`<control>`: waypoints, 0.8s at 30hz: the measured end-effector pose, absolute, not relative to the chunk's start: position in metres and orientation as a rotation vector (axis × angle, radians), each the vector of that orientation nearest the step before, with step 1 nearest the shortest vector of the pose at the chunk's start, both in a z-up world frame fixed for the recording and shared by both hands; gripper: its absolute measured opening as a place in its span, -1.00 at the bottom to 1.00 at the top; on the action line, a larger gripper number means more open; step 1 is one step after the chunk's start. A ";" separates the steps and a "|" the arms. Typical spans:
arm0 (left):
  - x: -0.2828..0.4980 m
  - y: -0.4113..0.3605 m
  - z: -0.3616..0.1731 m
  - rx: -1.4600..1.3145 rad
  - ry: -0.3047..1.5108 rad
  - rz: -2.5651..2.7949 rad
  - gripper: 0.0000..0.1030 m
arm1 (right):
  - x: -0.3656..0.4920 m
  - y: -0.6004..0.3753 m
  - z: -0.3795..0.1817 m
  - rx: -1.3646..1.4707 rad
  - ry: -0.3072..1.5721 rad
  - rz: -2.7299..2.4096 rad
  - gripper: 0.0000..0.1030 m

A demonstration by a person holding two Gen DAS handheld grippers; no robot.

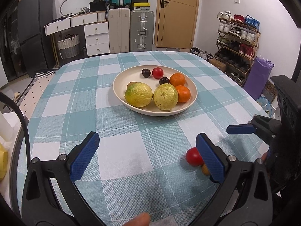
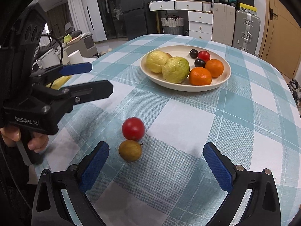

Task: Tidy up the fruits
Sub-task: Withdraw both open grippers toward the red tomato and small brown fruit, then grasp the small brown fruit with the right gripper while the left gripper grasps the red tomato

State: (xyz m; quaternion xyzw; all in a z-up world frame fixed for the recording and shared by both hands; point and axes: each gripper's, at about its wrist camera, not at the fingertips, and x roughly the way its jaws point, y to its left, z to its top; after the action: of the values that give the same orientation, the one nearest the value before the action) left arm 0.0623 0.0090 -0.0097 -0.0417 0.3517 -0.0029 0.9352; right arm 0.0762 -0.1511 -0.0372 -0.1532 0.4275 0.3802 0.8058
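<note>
The left claw (image 1: 147, 155) gapes wide over bare desk (image 1: 122, 150), holding nothing. The right claw (image 2: 156, 162), equally wide and empty, hovers just short of the tomato (image 2: 133, 129) and longan (image 2: 130, 150), both outside the plate (image 2: 222, 81). Next, I judge: close on one, carry it platewards.

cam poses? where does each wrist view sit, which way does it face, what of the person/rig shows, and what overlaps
Left wrist: rides on the left gripper, low over the checked table, facing the plate and far wall; shows its own open fingers, a fingertip and the right gripper at right.
Right wrist: rides on the right gripper, facing the plate from further right; shows its own open fingers, the left gripper and the hand holding it.
Shared: plate of fruit, loose red fruit and brown fruit on the cloth.
</note>
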 end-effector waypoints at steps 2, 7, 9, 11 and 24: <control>0.063 0.010 -0.011 -0.089 0.722 -0.004 0.99 | 0.075 -0.150 -0.038 -0.335 0.919 0.821 0.93; 0.064 0.009 -0.013 -0.094 0.730 -0.013 0.99 | 0.072 -0.148 -0.038 -0.321 0.933 0.885 0.65; 0.065 0.008 -0.015 -0.091 0.736 -0.016 0.99 | 0.069 -0.146 -0.037 -0.324 0.928 0.900 0.48; 0.065 0.007 -0.016 -0.089 0.739 -0.018 0.99 | 0.067 -0.145 -0.037 -0.325 0.933 0.914 0.37; 0.066 0.007 -0.020 -0.095 0.751 -0.021 0.99 | 0.059 -0.143 -0.040 -0.322 0.951 0.995 -0.31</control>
State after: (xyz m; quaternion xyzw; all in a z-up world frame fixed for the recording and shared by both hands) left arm 0.0662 0.0065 -0.0200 -0.0463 0.3666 -0.0104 0.9292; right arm 0.0594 -0.1426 -0.0398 -0.1480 0.4367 0.4572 0.7605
